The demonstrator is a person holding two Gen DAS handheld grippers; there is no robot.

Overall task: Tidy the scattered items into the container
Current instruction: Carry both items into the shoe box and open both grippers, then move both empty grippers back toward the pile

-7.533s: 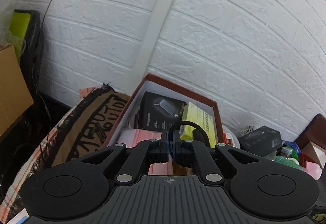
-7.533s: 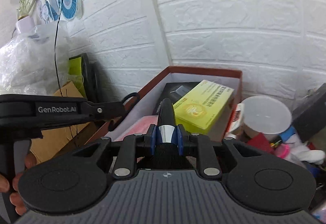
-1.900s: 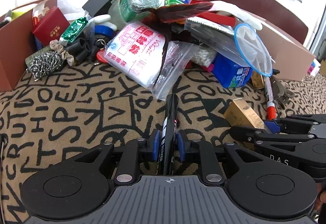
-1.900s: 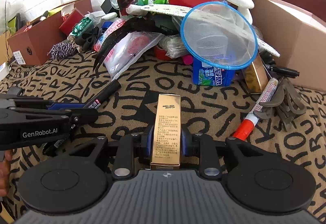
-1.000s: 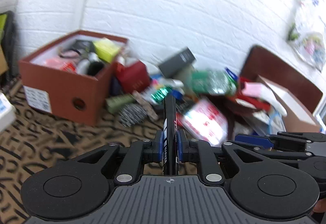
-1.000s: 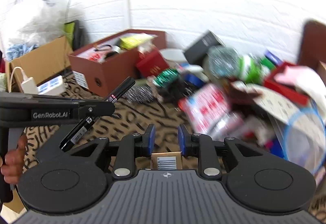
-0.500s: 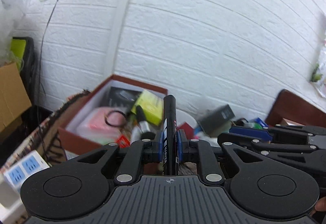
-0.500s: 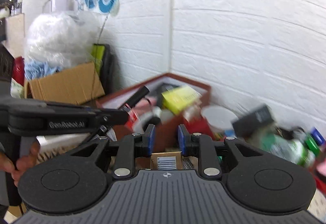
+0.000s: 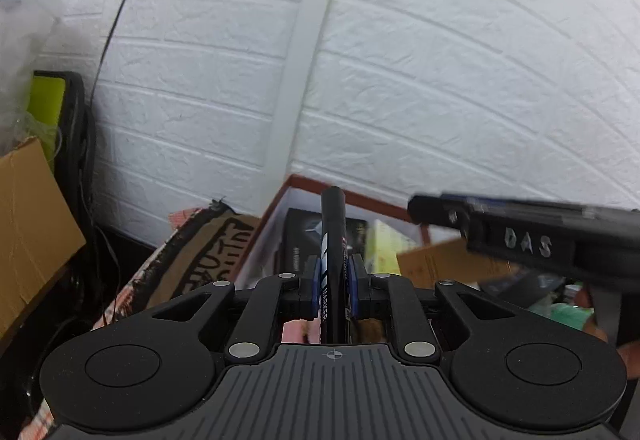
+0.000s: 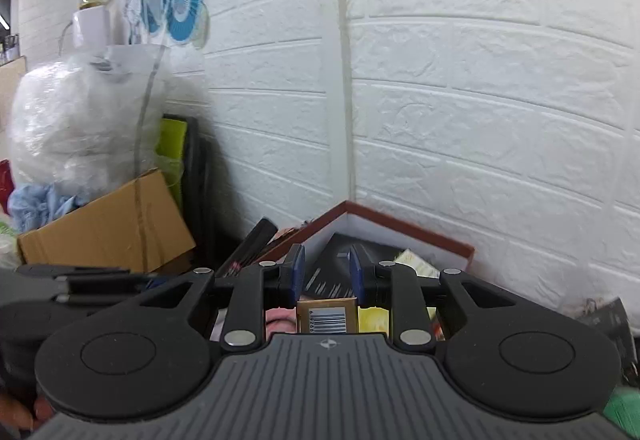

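Two claws over the red-brown box (image 9: pixel 304 184) now. Left claw (image 9: pixel 334 282) is clamped on the black marker (image 9: pixel 334 240), tip pointing over the box's black and yellow cartons. Right claw (image 10: pixel 326 276) grips the gold carton (image 10: pixel 326 314) low btwn its pads. Best to lower each w/ wrist level and let go inside the rim. Tight room: wall (image 9: pixel 440 80) right behind, claws near each other; go one at a time.
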